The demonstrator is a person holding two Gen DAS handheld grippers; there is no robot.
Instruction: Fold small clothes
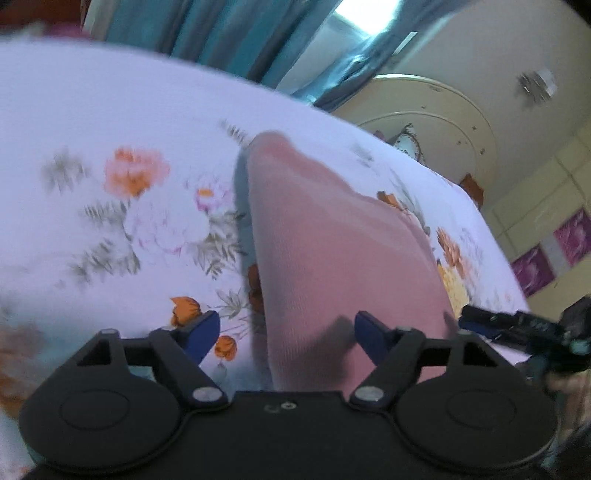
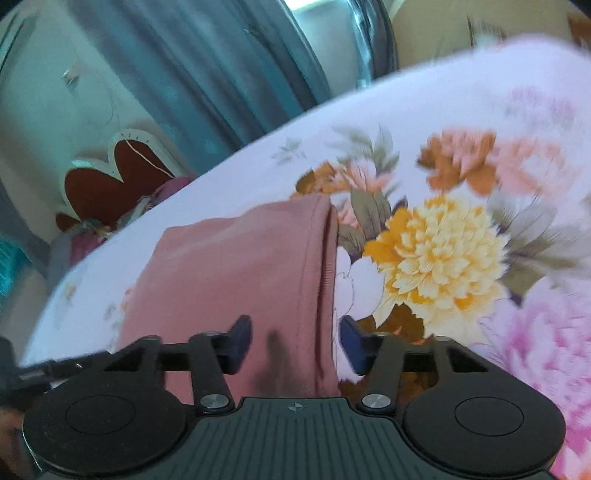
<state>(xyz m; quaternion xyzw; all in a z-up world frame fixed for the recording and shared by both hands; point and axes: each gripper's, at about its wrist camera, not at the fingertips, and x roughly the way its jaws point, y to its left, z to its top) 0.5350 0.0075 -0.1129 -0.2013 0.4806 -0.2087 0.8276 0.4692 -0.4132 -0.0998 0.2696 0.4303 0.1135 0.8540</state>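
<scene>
A dusty pink garment (image 1: 332, 240) lies folded into a long strip on the floral bedsheet (image 1: 129, 129). My left gripper (image 1: 286, 332) hovers over its near end, jaws open. The cloth passes between the blue pads (image 1: 201, 332), but neither presses on it. In the right wrist view the same pink garment (image 2: 236, 266) shows a doubled hem along its right edge. My right gripper (image 2: 295, 341) stands open over that edge, with one pad (image 2: 240, 341) above the cloth and the other above the bedsheet (image 2: 406, 110). The other gripper (image 1: 517, 325) shows at the right edge of the left wrist view.
Teal curtains (image 1: 229, 33) hang behind the bed. A cream headboard (image 1: 424, 110) and a tiled wall with purple flower tiles (image 1: 554, 251) lie past the bed's right edge. A red and white heart-shaped piece (image 2: 114, 177) stands beyond the bed's left edge.
</scene>
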